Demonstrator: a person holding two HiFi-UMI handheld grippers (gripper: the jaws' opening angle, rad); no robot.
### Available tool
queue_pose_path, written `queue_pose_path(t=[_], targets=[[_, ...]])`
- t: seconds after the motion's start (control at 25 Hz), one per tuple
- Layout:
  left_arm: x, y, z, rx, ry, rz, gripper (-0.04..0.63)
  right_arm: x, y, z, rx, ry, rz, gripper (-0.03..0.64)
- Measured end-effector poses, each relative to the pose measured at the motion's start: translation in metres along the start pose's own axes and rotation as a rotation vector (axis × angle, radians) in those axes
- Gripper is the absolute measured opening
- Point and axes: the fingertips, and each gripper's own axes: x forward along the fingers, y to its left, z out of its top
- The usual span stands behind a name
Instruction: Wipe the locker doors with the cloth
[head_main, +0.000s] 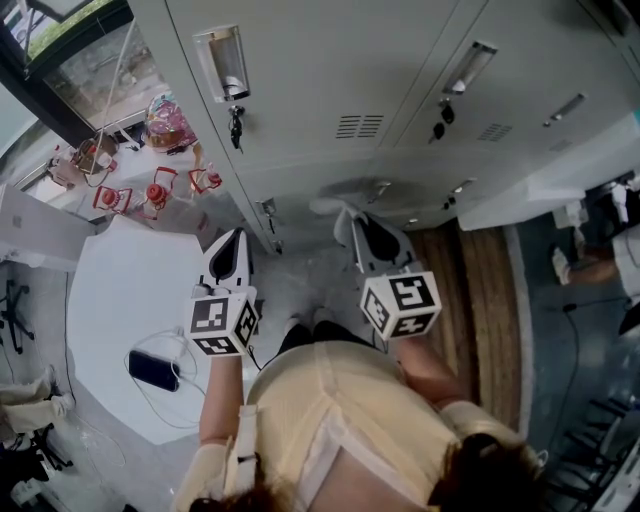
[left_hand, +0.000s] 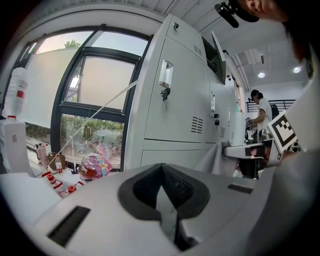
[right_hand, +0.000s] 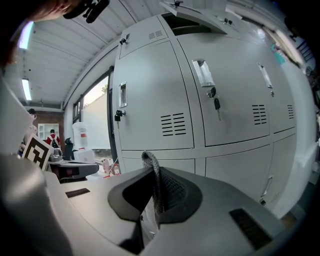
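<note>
- Closest to the camera was the person's yellow top (head_main: 330, 420), seen from above.
- Just past it, each hand held a tool with a marker cube on it: the left cube (head_main: 222, 322) and the right cube (head_main: 402, 303).
- Both tools pointed at the grey lockers (head_main: 300, 70).
- In its own view, the left tool (left_hand: 162, 187) was closed all the way, with nothing between its jaws.
- From above, the left tool (head_main: 230, 250) was over the edge of a white tabletop (head_main: 120, 290).
- In its own view, the right tool (right_hand: 152, 195) was closed tight on the cloth (right_hand: 150, 162), and a bit of grey cloth stuck up from the jaws.
- From above, the cloth (head_main: 335, 208) hung off the tip of the right tool (head_main: 365, 232), low down by the bottom locker doors.
- It was not clear if the cloth touched a door.
- The left tool's view showed the cloth (left_hand: 212, 157) hanging from the right tool (left_hand: 245, 150), beside the lockers (left_hand: 175, 100).
- A key (head_main: 236, 125) hung from a lock on one upper door.
- The right tool's view showed the doors (right_hand: 155, 100) shut, with a key (right_hand: 217, 104) in one lock too.
- A dark phone (head_main: 153, 370) lay on the tabletop with a white cable (head_main: 180, 345) next to it.
- A bright round thing (left_hand: 95, 166) sat by the window (left_hand: 95, 100).
</note>
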Motion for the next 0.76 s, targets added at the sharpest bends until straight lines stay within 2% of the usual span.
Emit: queue_pose_path(t=[0.76], targets=[[0.0003,0.0015,0.008,-0.005,-0.034,-0.014,-0.008,0.0078,0.0064,0.0081,0.012,-0.044,0.01,0.016]])
